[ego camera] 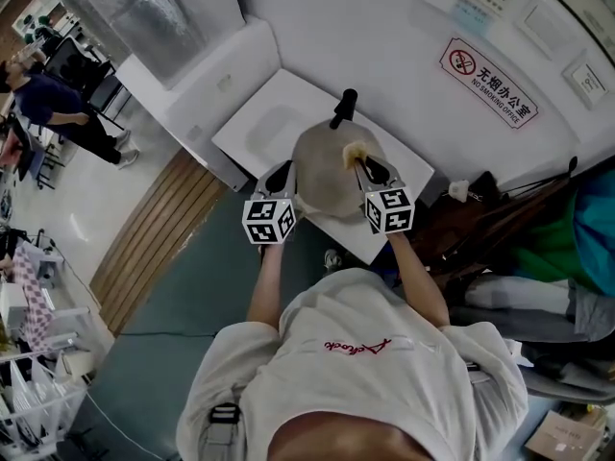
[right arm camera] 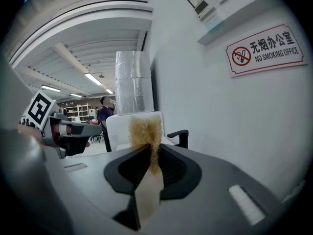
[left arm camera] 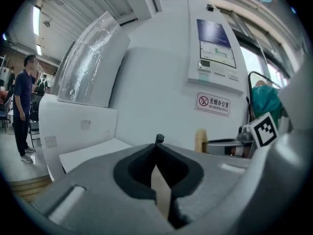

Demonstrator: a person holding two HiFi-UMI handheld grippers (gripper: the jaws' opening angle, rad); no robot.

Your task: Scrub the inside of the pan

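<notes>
Pan (ego camera: 322, 182) held, scrubber (right arm camera: 145, 129) ready
Left gripper (ego camera: 281, 177) pinches the stiff, probably slick near rim; right gripper (ego camera: 371, 172) clamps the soft scrubber.

pan (ego camera: 322, 179), scrubber (ego camera: 352, 152) touching it, white table (ego camera: 269, 123)

Yeah, the round grey metal pan (ego camera: 322, 176) has its near rim stuck behind the left gripper (ego camera: 281, 182) and right gripper (ego camera: 373, 176), and the yellowish fibrous scrubber (right arm camera: 145, 129) is half buried between the right jaws.

Arms extended forward; left gripper (ego camera: 284, 181), right gripper (ego camera: 367, 166) level, fingers (right arm camera: 182, 171) clamped.
</notes>
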